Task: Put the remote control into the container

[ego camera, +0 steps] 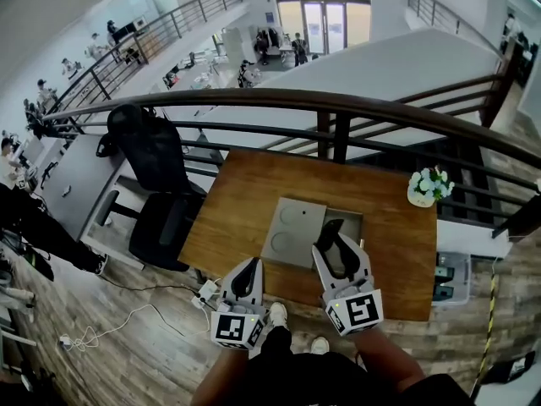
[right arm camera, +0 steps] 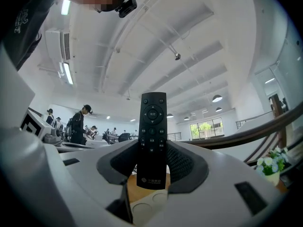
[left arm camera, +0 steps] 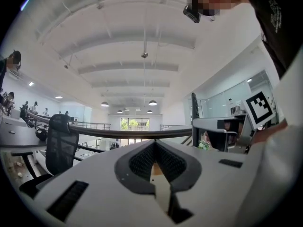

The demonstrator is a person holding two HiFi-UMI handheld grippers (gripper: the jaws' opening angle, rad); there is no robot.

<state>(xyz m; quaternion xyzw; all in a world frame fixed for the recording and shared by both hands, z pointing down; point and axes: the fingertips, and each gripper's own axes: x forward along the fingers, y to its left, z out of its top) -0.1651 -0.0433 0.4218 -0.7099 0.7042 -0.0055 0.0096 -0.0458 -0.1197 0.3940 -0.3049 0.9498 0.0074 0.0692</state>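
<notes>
My right claw (right arm camera: 152, 168) pinches the remote (right arm camera: 153, 122) by its lower half. The pads press on its two long edges and the button face is turned back toward me. I hold it upright, top end well past the tips, so that it can go down lengthwise rather than flat.

Below and just ahead of that claw lies the container (ego camera: 353, 220), open on the table (ego camera: 241, 201). A grey panel with two round dimples (ego camera: 292, 227) sits just to the claw's left, touching the container. I take it for the lid, set aside so the opening stays free. The remote hangs over that opening, or very near its edge. From the head view I cannot tell which, nor whether its low end touches anything.

My left claw (left arm camera: 155, 162) is pressed together on nothing, with only a sliver of wood showing through the gap. It rests low at the table's near edge, well to the left of the panel. I judge it is parked there because one claw is enough for this job.

What is left, as I read it, is to lower the remote into the container and spread the pads.
</notes>
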